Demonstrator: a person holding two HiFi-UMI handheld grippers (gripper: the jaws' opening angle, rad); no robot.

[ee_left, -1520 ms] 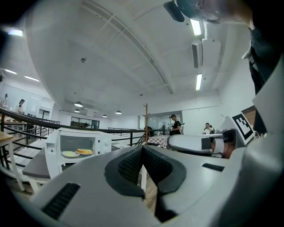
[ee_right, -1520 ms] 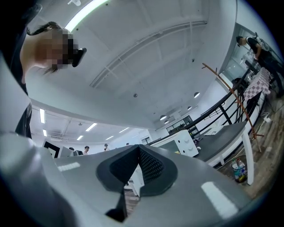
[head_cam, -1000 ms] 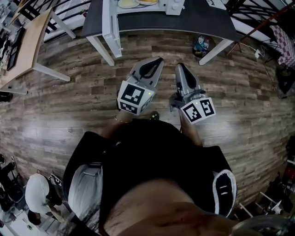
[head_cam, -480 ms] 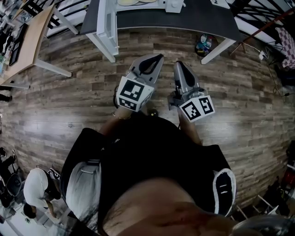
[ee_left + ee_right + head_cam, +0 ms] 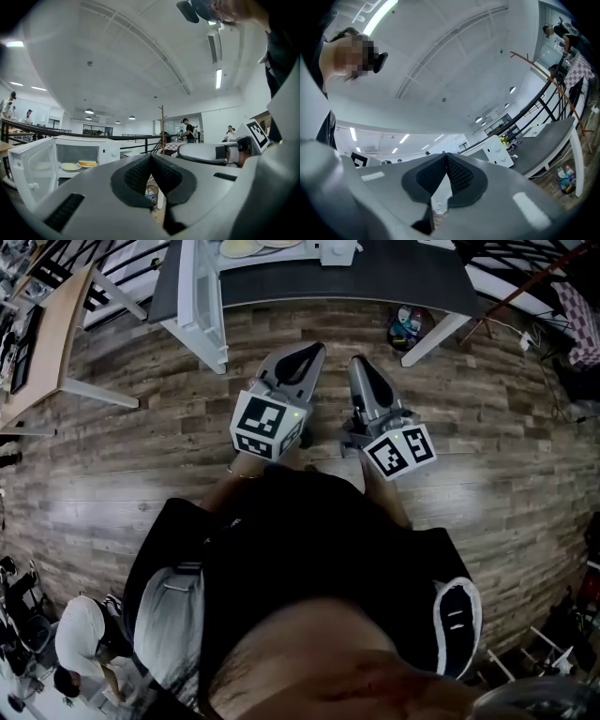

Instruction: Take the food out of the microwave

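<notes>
The white microwave (image 5: 82,152) stands on a dark grey table (image 5: 375,282) with its door (image 5: 202,292) swung open. Inside, in the left gripper view, lie a slice of toasted food (image 5: 87,163) and a pale plate (image 5: 70,166); the head view shows them at its top edge as the plate (image 5: 242,247). My left gripper (image 5: 317,348) (image 5: 151,155) is shut and empty, held level over the floor short of the table. Beside it, my right gripper (image 5: 356,362) (image 5: 446,154) is shut and empty too, pointing slightly upward.
A small white appliance (image 5: 337,251) (image 5: 499,152) sits on the table right of the microwave. Bottles (image 5: 405,326) stand on the wood floor under the table. A wooden table (image 5: 47,334) is at the left, black railings behind. Another person (image 5: 80,638) is at lower left.
Both grippers have moved forward towards the table, still shut. The table and the open microwave door have shifted left in the head view.
</notes>
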